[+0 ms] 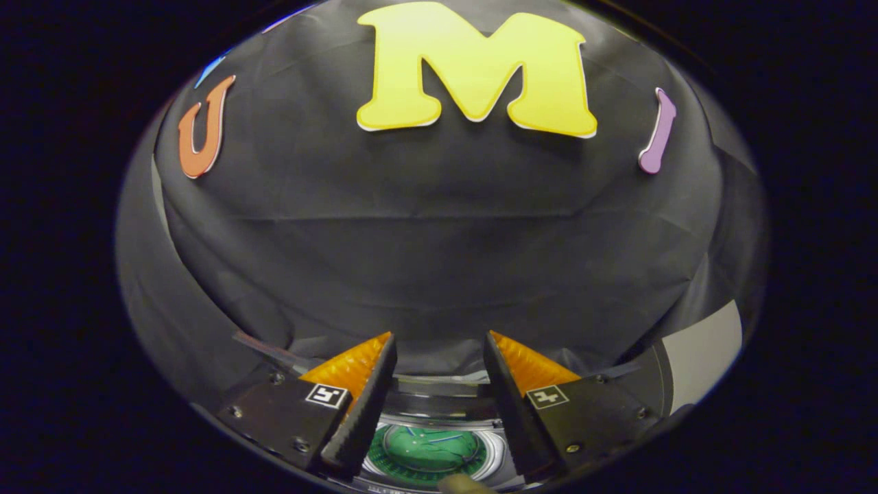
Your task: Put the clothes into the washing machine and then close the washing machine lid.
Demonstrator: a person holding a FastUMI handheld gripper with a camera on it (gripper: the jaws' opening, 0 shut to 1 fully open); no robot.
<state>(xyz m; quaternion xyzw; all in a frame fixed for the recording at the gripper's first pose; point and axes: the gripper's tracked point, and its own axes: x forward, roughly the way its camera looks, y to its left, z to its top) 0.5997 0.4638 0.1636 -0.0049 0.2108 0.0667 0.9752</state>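
We saw the gripper (439,357) held with its two fingers spread apart and nothing pinched between them. Below the gap between the fingers lay the washing machine (432,449), seen from above: a round green-tinted lid (429,449) inside a pale ring, apparently lying flat over the tub (we could not tell whether it was fully shut). The fingertips stood apart from the machine, pointing past it toward the black cloth wall (439,261) beyond. We could not make out any clothes. A small blurred tan shape (463,484) sat nearest the camera.
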